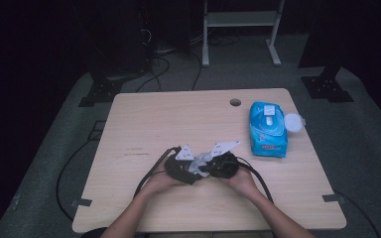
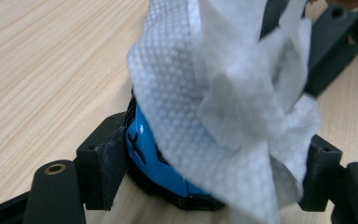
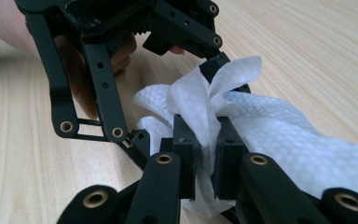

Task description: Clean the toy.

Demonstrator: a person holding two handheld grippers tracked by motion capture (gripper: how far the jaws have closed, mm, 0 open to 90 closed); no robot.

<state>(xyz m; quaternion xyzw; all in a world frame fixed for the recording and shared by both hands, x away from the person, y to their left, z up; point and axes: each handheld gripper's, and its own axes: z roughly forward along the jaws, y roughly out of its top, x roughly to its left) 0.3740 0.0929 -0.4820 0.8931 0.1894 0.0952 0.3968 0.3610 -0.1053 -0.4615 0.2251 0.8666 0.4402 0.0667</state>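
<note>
Wipe (image 3: 200,109) sits pinched between the closed pads of the right gripper (image 3: 208,161), draped over a small blue object (image 2: 156,163), perhaps a toy, clamped in the left gripper (image 2: 209,165) just opposite, low over the worktop (image 1: 144,119).

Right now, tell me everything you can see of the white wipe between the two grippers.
The wet wipe is a white, dimple-embossed nonwoven sheet, crumpled and twisted rather than flat. The right gripper is shut on a bunched fold of it. The rest drapes over a small blue object with a black cross mark, which sits between the fingers of the left gripper. In the high view it hangs between both grippers just above the wooden table, left of the blue wipes pack.
</note>
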